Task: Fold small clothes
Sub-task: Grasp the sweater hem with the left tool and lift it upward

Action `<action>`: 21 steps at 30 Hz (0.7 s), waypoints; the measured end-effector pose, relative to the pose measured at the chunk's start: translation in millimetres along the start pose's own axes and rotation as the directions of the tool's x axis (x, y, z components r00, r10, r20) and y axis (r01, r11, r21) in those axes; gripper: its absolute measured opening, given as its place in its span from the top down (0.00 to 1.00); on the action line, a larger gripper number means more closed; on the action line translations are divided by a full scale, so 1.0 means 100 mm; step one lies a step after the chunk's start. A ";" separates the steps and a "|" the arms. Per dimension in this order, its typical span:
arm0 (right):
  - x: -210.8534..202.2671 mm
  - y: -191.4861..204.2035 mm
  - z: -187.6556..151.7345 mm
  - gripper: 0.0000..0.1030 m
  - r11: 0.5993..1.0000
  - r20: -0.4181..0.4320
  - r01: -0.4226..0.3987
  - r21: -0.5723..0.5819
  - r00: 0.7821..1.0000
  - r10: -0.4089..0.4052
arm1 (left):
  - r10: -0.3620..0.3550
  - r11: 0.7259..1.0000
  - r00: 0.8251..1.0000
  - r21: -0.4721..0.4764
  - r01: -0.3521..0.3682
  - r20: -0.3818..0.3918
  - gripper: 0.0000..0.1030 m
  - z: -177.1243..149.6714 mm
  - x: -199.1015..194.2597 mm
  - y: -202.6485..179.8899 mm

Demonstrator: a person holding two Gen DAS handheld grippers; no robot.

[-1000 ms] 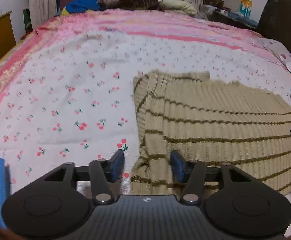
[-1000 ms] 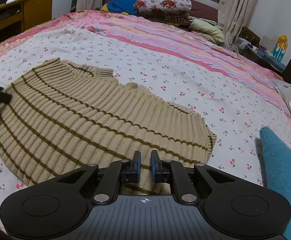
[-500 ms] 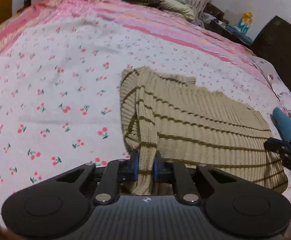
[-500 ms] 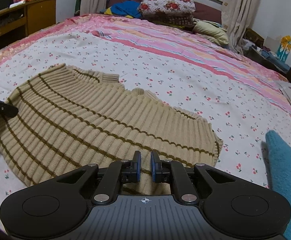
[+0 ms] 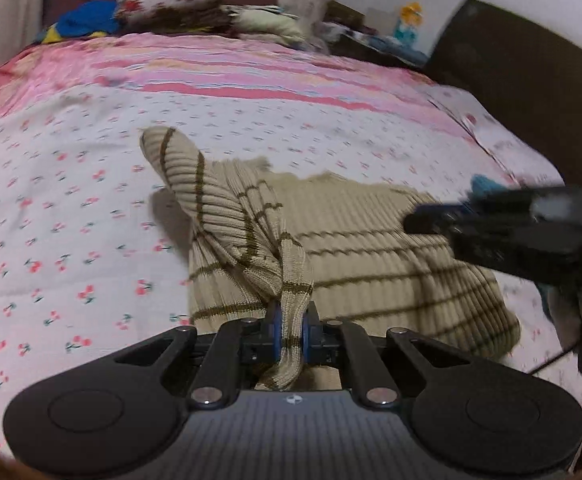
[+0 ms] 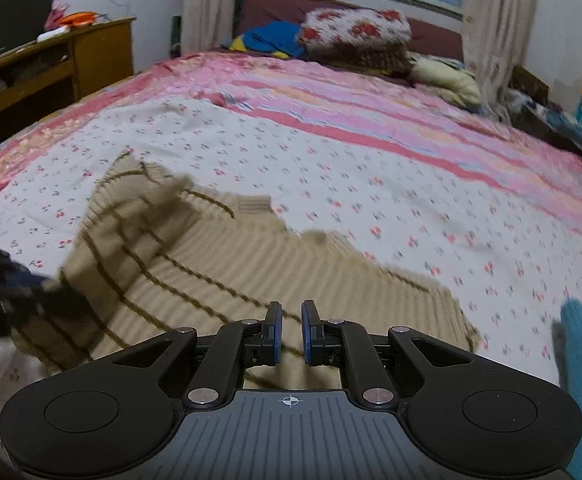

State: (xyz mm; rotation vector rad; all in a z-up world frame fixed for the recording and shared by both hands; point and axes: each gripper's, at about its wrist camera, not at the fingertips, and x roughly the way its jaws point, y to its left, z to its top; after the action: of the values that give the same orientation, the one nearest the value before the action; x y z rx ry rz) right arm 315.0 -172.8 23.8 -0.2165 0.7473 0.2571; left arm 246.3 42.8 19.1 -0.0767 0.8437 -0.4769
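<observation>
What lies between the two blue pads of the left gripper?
A bunched fold of the striped beige sweater, pinched in the left gripper; the left wrist view shows it.

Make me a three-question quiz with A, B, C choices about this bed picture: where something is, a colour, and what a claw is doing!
1. Where does the beige ribbed knit sweater lie?
A on a chair
B on the cherry-print bedspread
C on the floor

2. What colour are the sweater's stripes?
A olive-brown
B red
C white

3. What is the left claw doing?
A pinching the sweater
B hanging empty
C holding a pillow

Answers: B, cherry-print fabric surrounds it; A, thin dark olive lines cross the knit; A, a fold sits squeezed between its blue pads.
</observation>
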 end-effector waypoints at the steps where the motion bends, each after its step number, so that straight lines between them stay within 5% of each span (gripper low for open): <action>1: 0.00 0.02 0.02 0.89 1.000 -0.001 -0.006 -0.011 1.000 0.006 | 0.001 1.000 1.000 0.018 -0.001 -0.002 0.86 0.00 0.01 -0.04; 5: -0.01 0.07 0.11 0.88 0.999 -0.004 -0.019 -0.039 1.000 0.019 | -0.009 0.998 1.000 0.059 0.011 -0.027 0.86 -0.05 0.08 -0.18; 8: -0.01 0.03 0.21 0.71 0.997 -0.009 -0.080 -0.001 0.997 0.080 | -0.009 0.994 0.999 0.111 0.015 -0.053 0.86 -0.12 0.14 -0.30; 13: 0.06 0.05 0.32 0.71 0.988 -0.023 -0.149 0.033 0.989 0.149 | -0.012 0.990 0.997 0.141 0.022 -0.076 0.86 -0.13 0.18 -0.38; 17: 0.15 0.05 0.31 0.55 0.974 -0.068 -0.212 0.085 0.974 0.218 | -0.011 0.988 0.996 0.150 0.024 -0.085 0.86 -0.10 0.19 -0.38; 21: 0.22 -0.02 0.22 0.54 0.965 -0.084 -0.221 0.138 0.969 0.234 | -0.008 0.986 0.995 0.162 0.023 -0.096 0.86 -0.10 0.23 -0.41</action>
State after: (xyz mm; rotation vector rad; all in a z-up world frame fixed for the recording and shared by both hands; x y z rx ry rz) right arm 345.3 -165.6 23.9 -0.0206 0.8862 0.4179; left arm 236.3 -2.2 6.3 0.0912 0.8949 -0.5661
